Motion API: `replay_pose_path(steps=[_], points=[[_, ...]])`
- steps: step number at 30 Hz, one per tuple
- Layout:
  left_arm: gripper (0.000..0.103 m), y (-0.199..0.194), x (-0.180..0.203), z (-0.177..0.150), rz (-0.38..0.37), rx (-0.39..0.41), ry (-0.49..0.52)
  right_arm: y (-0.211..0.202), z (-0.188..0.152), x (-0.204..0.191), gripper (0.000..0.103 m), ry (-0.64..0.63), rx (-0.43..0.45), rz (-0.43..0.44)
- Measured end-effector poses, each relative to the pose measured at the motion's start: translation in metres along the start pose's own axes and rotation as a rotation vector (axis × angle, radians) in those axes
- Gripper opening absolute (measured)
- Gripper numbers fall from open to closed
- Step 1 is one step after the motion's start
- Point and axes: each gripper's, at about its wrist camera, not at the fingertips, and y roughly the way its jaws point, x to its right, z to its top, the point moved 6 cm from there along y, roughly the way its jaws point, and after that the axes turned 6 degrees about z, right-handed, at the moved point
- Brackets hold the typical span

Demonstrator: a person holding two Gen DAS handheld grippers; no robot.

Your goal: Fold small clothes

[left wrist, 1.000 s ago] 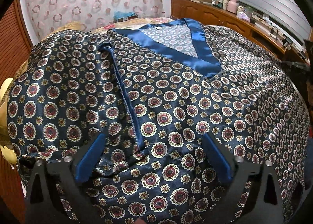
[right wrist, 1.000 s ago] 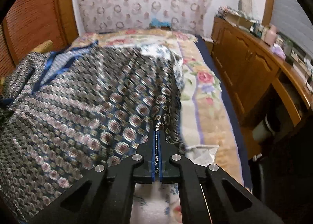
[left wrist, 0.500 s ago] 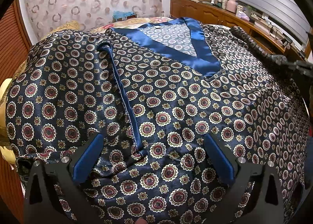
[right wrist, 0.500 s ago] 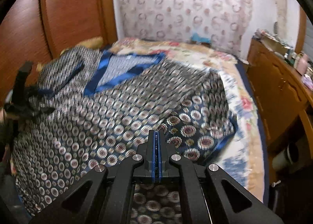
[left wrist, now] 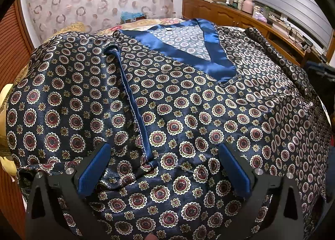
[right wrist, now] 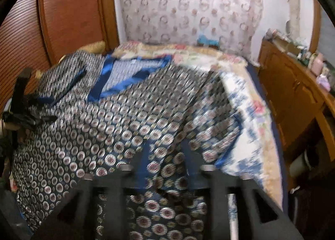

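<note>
A bed (right wrist: 270, 156) carries everything here. It is covered with a floral bedspread (right wrist: 247, 101) in cream, pink and blue, and a dark blue border runs along its right edge. On the bedspread lies a dark blue satin shirt (left wrist: 188, 114) with a pattern of red and white round medallions. The shirt is spread flat with its front up and covers most of the bed. Its plain blue V-shaped collar (left wrist: 211, 60) points toward the near side. One sleeve, with a plain blue cuff (left wrist: 134, 103), is folded inward over the front of the shirt. At the far left corner of the bed a yellow pillow (left wrist: 71, 27) shows beside the shirt.
</note>
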Motion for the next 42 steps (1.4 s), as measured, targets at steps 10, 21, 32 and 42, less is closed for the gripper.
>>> replay_pose_path(steps=[10, 21, 32, 42], points=[[0.103, 0.000, 0.000, 0.000, 0.000, 0.000, 0.000, 0.023, -0.020, 0.058, 0.052, 0.160, -0.072, -0.096], [0.103, 0.000, 0.000, 0.000, 0.000, 0.000, -0.001, 0.058, -0.009, 0.066, 0.016, 0.230, -0.094, 0.025], [0.103, 0.000, 0.000, 0.000, 0.000, 0.000, -0.001, 0.040, 0.037, 0.016, 0.006, 0.044, 0.021, 0.053], [0.103, 0.000, 0.000, 0.000, 0.000, -0.001, -0.002, 0.044, 0.028, -0.012, 0.037, -0.043, -0.031, 0.039]])
